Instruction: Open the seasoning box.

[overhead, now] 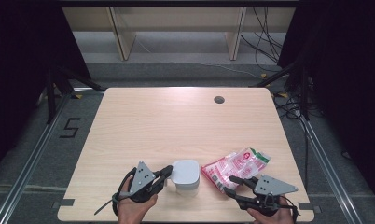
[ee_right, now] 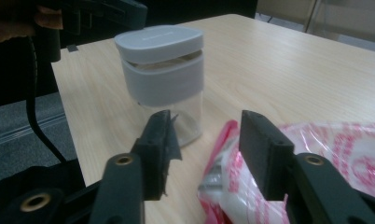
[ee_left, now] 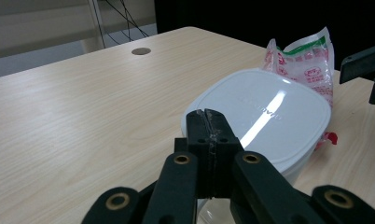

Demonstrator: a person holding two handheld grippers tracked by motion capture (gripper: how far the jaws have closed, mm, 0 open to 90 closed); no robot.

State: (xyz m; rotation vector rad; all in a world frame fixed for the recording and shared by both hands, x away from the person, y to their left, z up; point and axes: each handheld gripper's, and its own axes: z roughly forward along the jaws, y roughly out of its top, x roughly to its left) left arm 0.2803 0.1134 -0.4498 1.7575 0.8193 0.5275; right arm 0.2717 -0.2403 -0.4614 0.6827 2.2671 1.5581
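The left gripper [overhead: 167, 171] pinches the jar lid [overhead: 185, 171], lifting next, while the right gripper [overhead: 232, 183] hangs released over the snack bag [overhead: 237, 165].

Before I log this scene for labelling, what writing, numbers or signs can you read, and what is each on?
"5": a dark digit marked on the grey floor left of the table.
Red and green print on the plastic bag: too small and blurred to read.
Faint raised lettering on the white lid of the container: too faint to make out.
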